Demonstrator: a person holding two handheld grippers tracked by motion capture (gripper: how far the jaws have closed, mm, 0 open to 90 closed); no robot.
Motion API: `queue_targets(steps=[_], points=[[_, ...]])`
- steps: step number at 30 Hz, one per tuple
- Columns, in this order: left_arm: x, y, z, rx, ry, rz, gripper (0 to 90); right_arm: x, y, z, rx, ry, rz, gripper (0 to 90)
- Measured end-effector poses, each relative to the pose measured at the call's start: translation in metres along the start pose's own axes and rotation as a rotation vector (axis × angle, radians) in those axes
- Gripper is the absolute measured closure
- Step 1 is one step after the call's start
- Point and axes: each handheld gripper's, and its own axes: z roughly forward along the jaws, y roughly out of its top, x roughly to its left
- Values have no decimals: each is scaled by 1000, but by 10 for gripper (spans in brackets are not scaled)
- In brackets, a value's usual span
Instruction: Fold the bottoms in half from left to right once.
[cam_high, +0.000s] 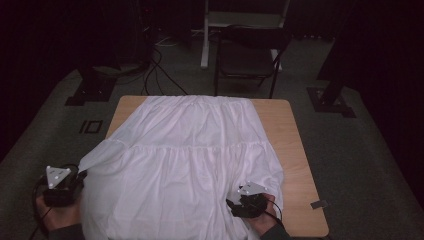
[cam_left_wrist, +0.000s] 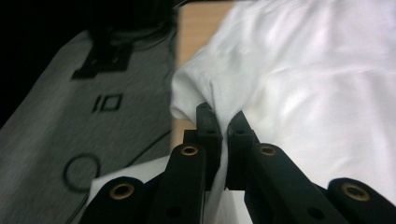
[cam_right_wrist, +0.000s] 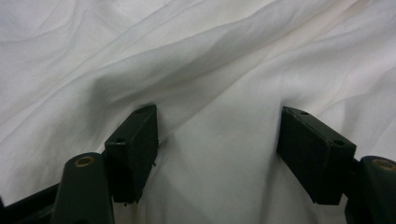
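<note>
A white tiered skirt lies spread over the wooden table, waistband at the far side. At the near left corner my left gripper is shut on the skirt's left edge and holds that fold lifted off the table; cloth is pinched between its jaws. Near the front right, my right gripper rests on the skirt's hem area. Its jaws stand wide apart with the cloth bulging between them, pads pressed into the folds but not clamping.
The table's bare wood shows along the right side and far left corner. A dark chair stands behind the table, with cables and stand feet on the grey floor. A small grey tag lies near the table's front right edge.
</note>
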Motion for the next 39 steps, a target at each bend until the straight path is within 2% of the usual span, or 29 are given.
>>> queue_targets(steps=[2, 3, 4, 8, 10, 13, 17, 18, 19, 20, 23, 26, 27, 28, 30, 31, 32, 34, 35, 36, 37, 38, 39], points=[[-16, 11, 0, -19, -44, 31, 875, -1, 1, 0, 10, 4, -11, 295], [-16, 11, 0, -19, -44, 31, 875, -3, 2, -2, 17, -3, -18, 302], [-34, 21, 1, -34, -98, 63, 875, -5, 2, -5, 14, -17, -28, 302], [-76, 37, 4, -48, -180, 152, 874, -25, 0, -35, -72, -51, -25, 326], [-98, 44, 8, -47, -229, 190, 874, -40, -5, -50, -90, -77, -7, 345], [-132, 54, 14, -46, -298, 243, 874, -62, -20, -58, -46, -113, 25, 368], [-178, 68, 24, -48, -392, 313, 874, -81, -37, -54, 58, -162, 47, 405], [-190, 71, 26, -48, -420, 328, 874, -85, -39, -53, 65, -163, 65, 411], [-190, 71, 26, -48, -420, 328, 874, -88, -39, -53, 65, -144, 87, 411], [-214, 79, 31, -54, -475, 347, 874, -89, -39, -53, 66, -135, 91, 410], [-249, 91, 34, -71, -557, 374, 874, -92, -39, -52, 70, -121, 98, 408], [-284, 99, 32, -86, -670, 358, 874, -93, -40, -52, 66, -111, 110, 405], [-296, 100, 32, -85, -710, 342, 875, -94, -40, -52, 64, -111, 108, 404], [-308, 99, 32, -75, -745, 345, 875, -94, -40, -52, 62, -110, 107, 404], [-333, 95, 33, -47, -789, 393, 874, -94, -40, -52, 59, -110, 109, 404], [-333, 95, 33, -47, -789, 393, 873, -94, -40, -52, 59, -110, 109, 404], [-353, 86, 42, 4, -822, 438, 872, -94, -41, -52, 58, -111, 108, 404], [-365, 76, 56, 65, -849, 460, 852, -94, -41, -52, 59, -111, 110, 404], [-367, 71, 62, 89, -876, 455, 809, -94, -41, -52, 59, -111, 109, 404], [-367, 71, 62, 89, -876, 455, 753, -94, -40, -52, 60, -111, 110, 404], [-366, 67, 66, 101, -898, 448, 753, -94, -40, -52, 60, -111, 110, 404], [-366, 67, 66, 101, -898, 448, 701, -94, -40, -52, 60, -111, 110, 404], [-358, 63, 68, 106, -893, 445, 613, -94, -40, -52, 62, -112, 111, 404]])
